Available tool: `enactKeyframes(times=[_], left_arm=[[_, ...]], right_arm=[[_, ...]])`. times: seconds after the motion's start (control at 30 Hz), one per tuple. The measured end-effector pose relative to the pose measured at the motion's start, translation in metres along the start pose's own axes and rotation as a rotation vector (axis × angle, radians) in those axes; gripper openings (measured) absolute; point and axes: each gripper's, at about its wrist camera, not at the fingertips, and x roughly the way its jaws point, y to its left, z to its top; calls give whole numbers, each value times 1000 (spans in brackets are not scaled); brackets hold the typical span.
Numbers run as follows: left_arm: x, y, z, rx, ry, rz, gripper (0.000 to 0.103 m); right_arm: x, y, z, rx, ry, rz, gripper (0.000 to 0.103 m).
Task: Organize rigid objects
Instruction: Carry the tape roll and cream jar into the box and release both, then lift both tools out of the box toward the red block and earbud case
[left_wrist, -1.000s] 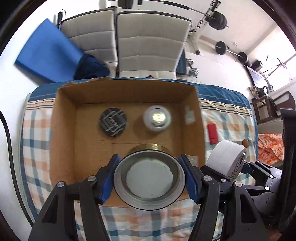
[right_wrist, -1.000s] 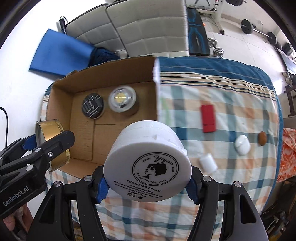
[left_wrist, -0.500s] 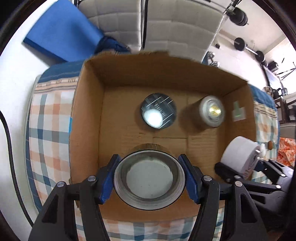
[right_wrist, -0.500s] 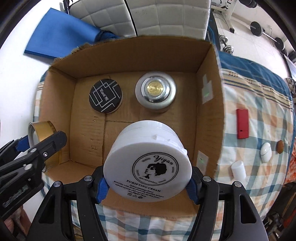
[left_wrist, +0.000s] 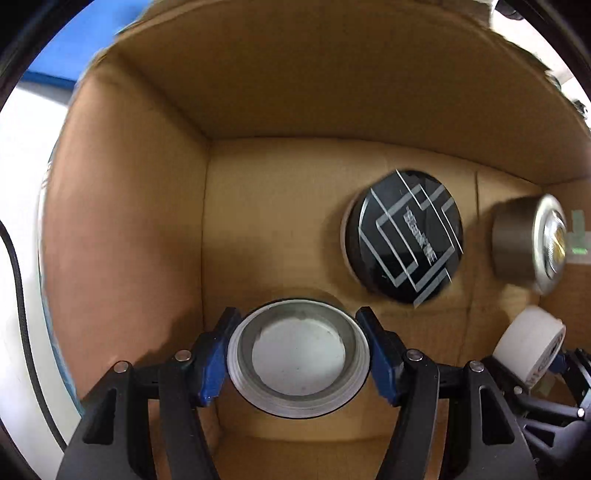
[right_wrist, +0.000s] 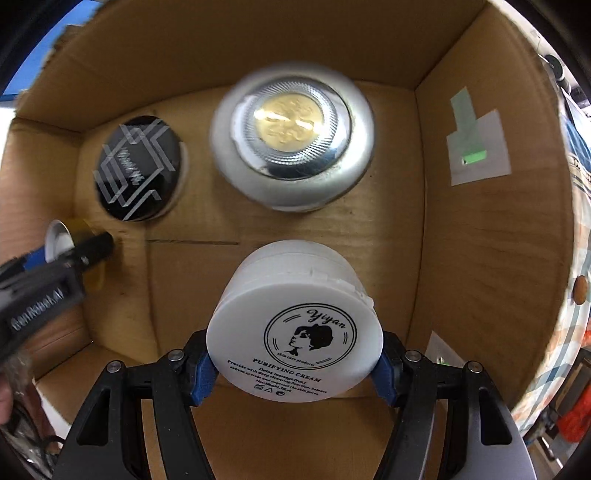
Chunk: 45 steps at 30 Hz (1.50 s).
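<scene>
Cardboard box (right_wrist: 480, 229) holds two jars; each gripper clamps one more.

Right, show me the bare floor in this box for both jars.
Bare cardboard box floor lies left of the black-lidded jar, ahead of the gold jar in the left gripper. More lies in front of the silver-lidded jar, under the white cream jar in the right gripper. The back row is crowded.
</scene>
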Motion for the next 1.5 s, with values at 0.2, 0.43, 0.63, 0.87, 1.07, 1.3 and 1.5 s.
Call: enactKeyframes(times=[0.2,0.43,0.63,0.87,1.07,1.3,1.5], left_arm=[[11,-5,16,25,22,4,62],[15,-1,20,28,69,-9,63],[16,10,23,3,126,-55,63],[-6,12,-3,-23,113,-135,80],[-44,10,-23,-30,22,-134,96],[-84,6,-56,-46,-68,-123,103],[-112,-2,-88,-50,-150,-121,103]], right_arm=[[10,-3,10,2,34,-16,69],[18,-10,22,28,82,-31,70],[8,-15,32,36,97,-13,73],[-22,-13,29,20,52,25,92],[-58,-10,19,-7,-12,10,103],[-93,-8,-7,-10,-79,18,103],[-121,2,-49,-21,-160,25,103]])
